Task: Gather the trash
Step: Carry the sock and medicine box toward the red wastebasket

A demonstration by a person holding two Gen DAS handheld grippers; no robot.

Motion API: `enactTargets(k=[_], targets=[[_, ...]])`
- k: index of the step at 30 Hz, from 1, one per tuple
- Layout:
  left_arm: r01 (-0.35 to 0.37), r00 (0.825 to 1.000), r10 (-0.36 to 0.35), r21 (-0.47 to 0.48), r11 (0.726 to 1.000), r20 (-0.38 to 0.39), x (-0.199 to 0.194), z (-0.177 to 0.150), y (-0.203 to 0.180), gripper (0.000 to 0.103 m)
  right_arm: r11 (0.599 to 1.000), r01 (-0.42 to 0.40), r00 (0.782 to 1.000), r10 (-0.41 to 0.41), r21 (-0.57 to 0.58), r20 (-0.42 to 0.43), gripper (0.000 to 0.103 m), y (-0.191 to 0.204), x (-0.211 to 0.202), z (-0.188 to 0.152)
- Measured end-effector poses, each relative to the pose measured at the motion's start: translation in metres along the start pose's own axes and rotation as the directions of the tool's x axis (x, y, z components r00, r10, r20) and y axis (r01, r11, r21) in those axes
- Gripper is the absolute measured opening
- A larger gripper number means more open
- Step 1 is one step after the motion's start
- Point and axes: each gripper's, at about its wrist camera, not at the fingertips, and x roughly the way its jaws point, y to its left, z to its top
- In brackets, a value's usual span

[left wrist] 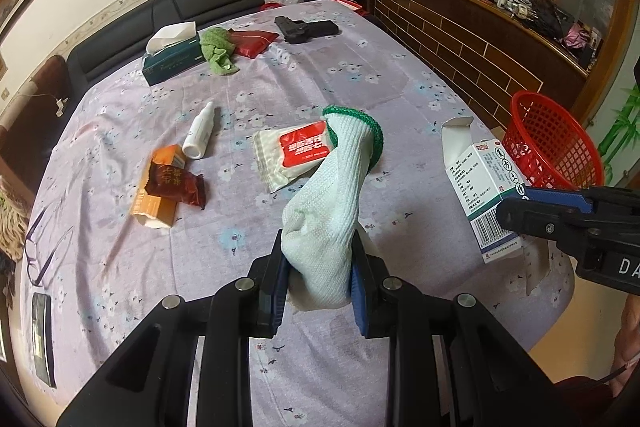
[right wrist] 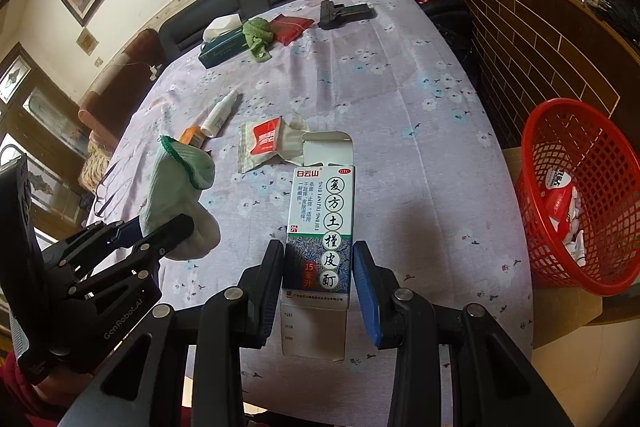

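Observation:
My left gripper (left wrist: 318,275) is shut on a white knit glove with a green cuff (left wrist: 340,179), held above the table; the glove also shows in the right wrist view (right wrist: 176,183). My right gripper (right wrist: 318,283) is shut on an opened medicine box (right wrist: 322,227), which also shows in the left wrist view (left wrist: 486,183). A red mesh basket (right wrist: 580,195) stands right of the table with wrappers inside. On the cloth lie a red-and-white tissue packet (left wrist: 292,151), a white bottle (left wrist: 200,133), an orange box (left wrist: 156,191) and a brown wrapper (left wrist: 176,183).
A green tissue box (left wrist: 172,59), green rag (left wrist: 218,51), red pouch (left wrist: 254,41) and black gun-shaped object (left wrist: 306,29) lie at the far end. Glasses (left wrist: 44,251) and a dark remote (left wrist: 42,335) lie at the left edge. A wooden counter (left wrist: 480,39) runs along the right.

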Motion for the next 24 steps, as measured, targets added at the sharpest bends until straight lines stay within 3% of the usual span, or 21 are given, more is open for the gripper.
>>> enactTargets(k=[24], targets=[[0.058, 0.998, -0.056, 0.095, 0.994, -0.017, 0.011, 0.004, -0.042, 0.025, 0.994, 0.047, 0.999, -0.049, 0.094, 0.021, 0.038, -0.039, -0.021, -0.013]])
